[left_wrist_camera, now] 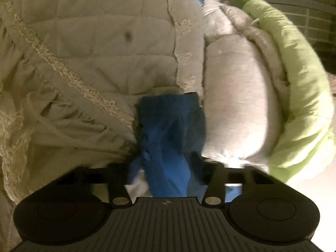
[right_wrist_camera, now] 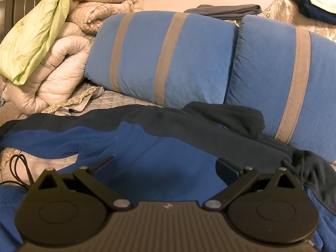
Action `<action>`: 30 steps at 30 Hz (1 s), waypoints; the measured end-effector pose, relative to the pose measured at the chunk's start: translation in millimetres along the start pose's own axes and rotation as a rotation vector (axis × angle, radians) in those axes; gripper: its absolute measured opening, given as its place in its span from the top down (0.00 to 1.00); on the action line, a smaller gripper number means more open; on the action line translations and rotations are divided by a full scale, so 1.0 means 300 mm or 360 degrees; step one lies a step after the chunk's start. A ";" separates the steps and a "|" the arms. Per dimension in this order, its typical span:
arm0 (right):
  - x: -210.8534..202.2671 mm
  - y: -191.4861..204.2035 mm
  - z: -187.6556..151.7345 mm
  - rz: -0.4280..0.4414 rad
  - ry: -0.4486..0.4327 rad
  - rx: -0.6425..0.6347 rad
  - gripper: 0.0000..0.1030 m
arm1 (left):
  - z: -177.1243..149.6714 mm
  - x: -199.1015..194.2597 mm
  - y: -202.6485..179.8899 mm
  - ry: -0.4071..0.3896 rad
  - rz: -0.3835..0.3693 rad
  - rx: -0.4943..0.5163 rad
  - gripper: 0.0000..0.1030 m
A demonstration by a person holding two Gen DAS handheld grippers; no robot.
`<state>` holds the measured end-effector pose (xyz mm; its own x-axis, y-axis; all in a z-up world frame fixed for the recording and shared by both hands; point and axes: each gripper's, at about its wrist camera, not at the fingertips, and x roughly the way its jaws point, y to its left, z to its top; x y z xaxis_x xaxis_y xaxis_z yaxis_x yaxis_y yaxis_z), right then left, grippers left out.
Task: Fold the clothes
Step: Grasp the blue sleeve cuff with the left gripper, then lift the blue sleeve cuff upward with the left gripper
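Note:
A blue fleece garment with dark navy panels lies spread across the quilted bed cover in the right wrist view. My right gripper hovers just over its blue middle, open wide, nothing between the fingers. In the left wrist view a bunched blue end of the fleece garment hangs from my left gripper, which is shut on it; the fingertips are buried in the cloth.
Two blue cushions with grey stripes lean behind the garment. Rolled pale quilts and a green sheet pile at left. A lace-trimmed quilted cover lies below the left gripper. Folded dark clothes sit farther back.

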<state>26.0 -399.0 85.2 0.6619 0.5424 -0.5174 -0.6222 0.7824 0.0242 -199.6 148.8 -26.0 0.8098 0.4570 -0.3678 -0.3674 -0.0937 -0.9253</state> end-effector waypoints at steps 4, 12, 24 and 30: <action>-0.002 -0.005 0.003 -0.0003 0.0000 0.0016 0.00 | -0.009 -0.008 -0.059 -0.0042 -0.0012 0.0131 0.90; -0.001 -0.018 0.005 -0.0007 0.0012 0.0043 0.00 | -0.056 -0.054 -0.272 -0.0088 -0.0099 0.0600 0.91; -0.002 -0.037 0.007 -0.0020 0.0023 0.0093 0.00 | -0.289 -0.105 -0.566 -0.0036 -0.0277 0.1436 0.91; 0.000 -0.048 0.005 -0.0015 0.0037 0.0127 0.00 | -0.431 -0.119 -0.647 0.0020 -0.0342 0.1731 0.91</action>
<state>35.5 -409.8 86.3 0.6571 0.5283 -0.5377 -0.5800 0.8099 0.0871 -98.1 36.4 155.0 0.9073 0.3608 -0.2161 -0.4192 0.8160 -0.3980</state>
